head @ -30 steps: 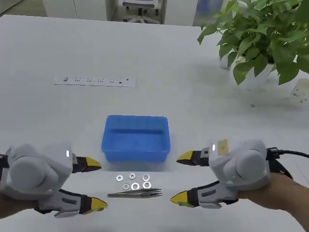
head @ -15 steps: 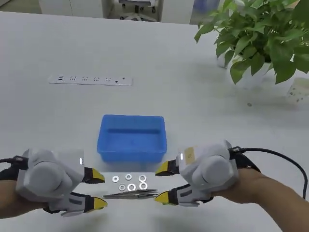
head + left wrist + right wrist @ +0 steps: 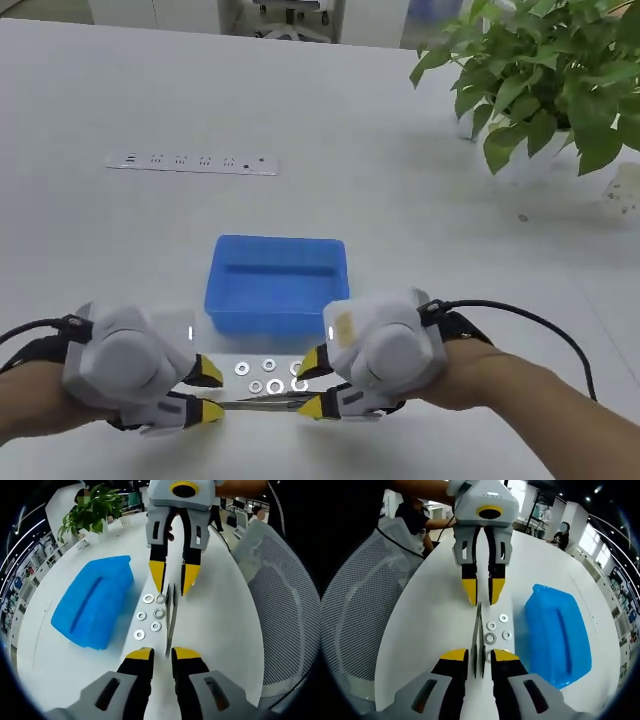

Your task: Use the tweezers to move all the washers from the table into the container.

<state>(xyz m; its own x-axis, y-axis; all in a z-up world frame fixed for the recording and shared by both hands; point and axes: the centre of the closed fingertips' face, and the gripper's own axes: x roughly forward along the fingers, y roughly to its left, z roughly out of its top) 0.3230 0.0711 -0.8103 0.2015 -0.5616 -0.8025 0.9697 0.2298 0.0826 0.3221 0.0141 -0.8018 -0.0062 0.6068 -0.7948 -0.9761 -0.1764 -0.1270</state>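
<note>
A: Now, both ends covered?
B: Yes. My left gripper (image 3: pixel 210 391) and right gripper (image 3: pixel 309 384), each narrowly open and empty, straddle the tweezers (image 3: pixel 265 402). Washers (image 3: pixel 272 377) lie at twelve o'clock, container (image 3: pixel 278 280) beyond — I'd close squarely, gently.

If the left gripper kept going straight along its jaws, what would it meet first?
Likely the tweezers: their near end lies just ahead of the left gripper's open jaws, about in line. Beyond them the right gripper faces it.
</note>
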